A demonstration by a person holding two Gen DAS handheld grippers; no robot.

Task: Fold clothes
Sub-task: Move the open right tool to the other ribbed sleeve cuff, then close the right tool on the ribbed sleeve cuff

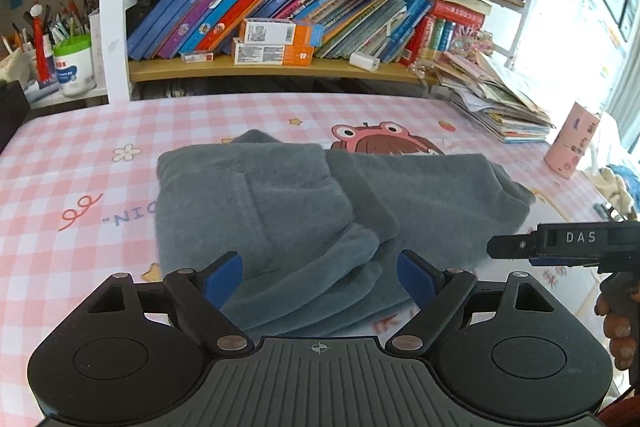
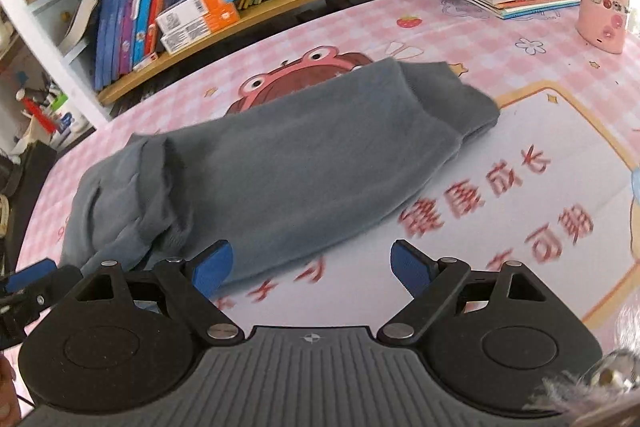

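Note:
A grey fleece garment [image 1: 304, 199] lies folded into a long bundle on the pink checked tablecloth [image 1: 72, 155]; it also shows in the right wrist view [image 2: 280, 163]. My left gripper [image 1: 320, 279] is open, its blue pads either side of the garment's near edge, holding nothing. My right gripper [image 2: 312, 267] is open and empty, just above the cloth at the garment's near edge. The right gripper also shows side-on at the right of the left wrist view [image 1: 560, 243]. The left gripper's tip shows at the left edge of the right wrist view [image 2: 24, 287].
A bookshelf [image 1: 272, 67] full of books stands behind the table. A stack of magazines [image 1: 500, 99] and a pink cup [image 1: 572, 143] sit at the far right. Pen pots and a white tub [image 1: 74, 67] stand at the far left.

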